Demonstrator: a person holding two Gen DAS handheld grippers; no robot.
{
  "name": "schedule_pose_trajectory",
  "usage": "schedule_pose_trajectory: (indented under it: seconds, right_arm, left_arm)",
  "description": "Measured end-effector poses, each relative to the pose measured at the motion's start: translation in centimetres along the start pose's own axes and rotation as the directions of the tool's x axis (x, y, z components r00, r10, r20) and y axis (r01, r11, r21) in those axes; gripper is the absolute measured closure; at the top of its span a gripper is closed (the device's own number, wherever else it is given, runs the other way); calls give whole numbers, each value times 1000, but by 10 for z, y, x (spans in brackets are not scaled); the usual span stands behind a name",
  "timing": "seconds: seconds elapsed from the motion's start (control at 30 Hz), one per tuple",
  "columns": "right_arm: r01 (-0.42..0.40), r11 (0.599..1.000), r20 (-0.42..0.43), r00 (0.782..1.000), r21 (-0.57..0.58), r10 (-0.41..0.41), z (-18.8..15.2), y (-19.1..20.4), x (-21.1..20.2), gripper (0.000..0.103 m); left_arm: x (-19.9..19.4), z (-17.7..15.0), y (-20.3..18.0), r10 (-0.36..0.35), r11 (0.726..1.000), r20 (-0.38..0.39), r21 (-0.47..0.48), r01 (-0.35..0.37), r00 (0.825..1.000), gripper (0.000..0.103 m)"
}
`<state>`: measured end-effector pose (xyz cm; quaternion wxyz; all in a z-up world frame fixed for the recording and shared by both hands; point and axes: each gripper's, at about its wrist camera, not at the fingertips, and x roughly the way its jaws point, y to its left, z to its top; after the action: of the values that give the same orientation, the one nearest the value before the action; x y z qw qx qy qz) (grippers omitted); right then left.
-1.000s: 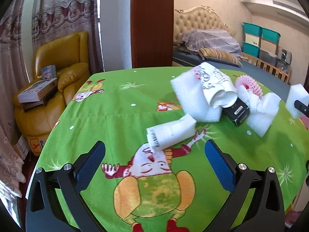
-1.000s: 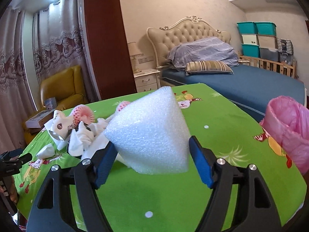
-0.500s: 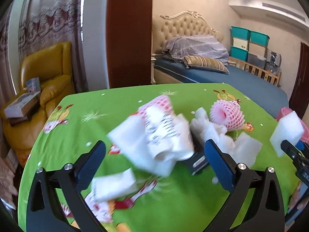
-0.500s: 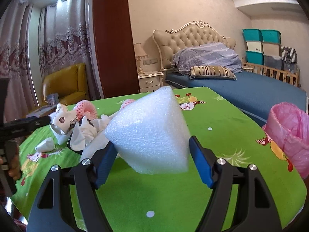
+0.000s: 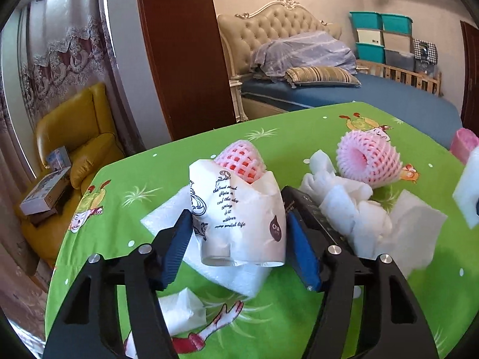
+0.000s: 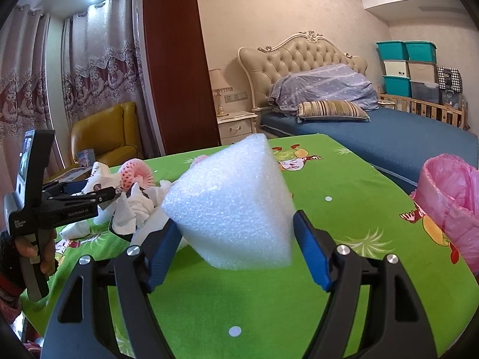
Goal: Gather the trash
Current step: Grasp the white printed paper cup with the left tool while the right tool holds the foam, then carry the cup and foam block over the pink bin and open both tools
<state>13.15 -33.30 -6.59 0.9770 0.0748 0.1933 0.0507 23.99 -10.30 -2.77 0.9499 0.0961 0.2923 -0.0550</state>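
**Both grippers engaged with trash on the green printed tablecloth**

Left gripper (image 5: 239,239): its jaws have just been closing, and the blue ribbed pads now bracket a crumpled white paper cup with dark printed script (image 5: 239,218). The pads meet the cup's sides. The cup rests on a flat white foam sheet (image 5: 167,218). Behind it sits a pink mesh foam fruit sleeve (image 5: 239,161), with a second pink mesh sleeve (image 5: 368,161) farther right, past crumpled white tissue (image 5: 353,209).

Right gripper (image 6: 236,239): clamped on a white, coarse-celled foam wedge (image 6: 233,206), held clear above the tablecloth (image 6: 329,179). A glossy pink plastic bag (image 6: 449,203) stands at the right edge.
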Motion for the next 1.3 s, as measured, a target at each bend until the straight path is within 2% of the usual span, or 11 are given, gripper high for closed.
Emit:
schedule_pose_trajectory:
  seconds: [0.17,0.43,0.57,0.67,0.87,1.07,1.3]
  right_arm:
    - [-3,1000,5,1000,-3,3,-1,0,-1,30]
    - [-6,1000,4,1000,-12,6,-1,2,-1,30]
    - [-3,1000,2,1000,-17,3,0,3,-2,30]
    - [-2,1000,-1,1000,-20,2,0,3,-2,30]
    - [-5,1000,7,1000,-15,5,0,4,-3,30]
    - [-32,999,19,999,29,31,2,-5,-7,30]
    - [-9,996,37,999,94,5,7,-36,-30,30]
  left_arm:
    - [-21,-14,11,-33,998,33,-57,35,999,42]
    - [-71,-60,23,-61,988,104,-133,74,993,42]
    - [-83,-65,30,-67,982,154,-165,92,986,42]
    - [-84,-65,27,-75,981,148,-168,100,986,42]
    - [-89,-64,14,-89,984,159,-139,112,983,42]
    - [-85,-59,4,-128,981,132,-127,144,983,42]
    - [-99,-40,-30,-204,977,153,-28,210,967,42]
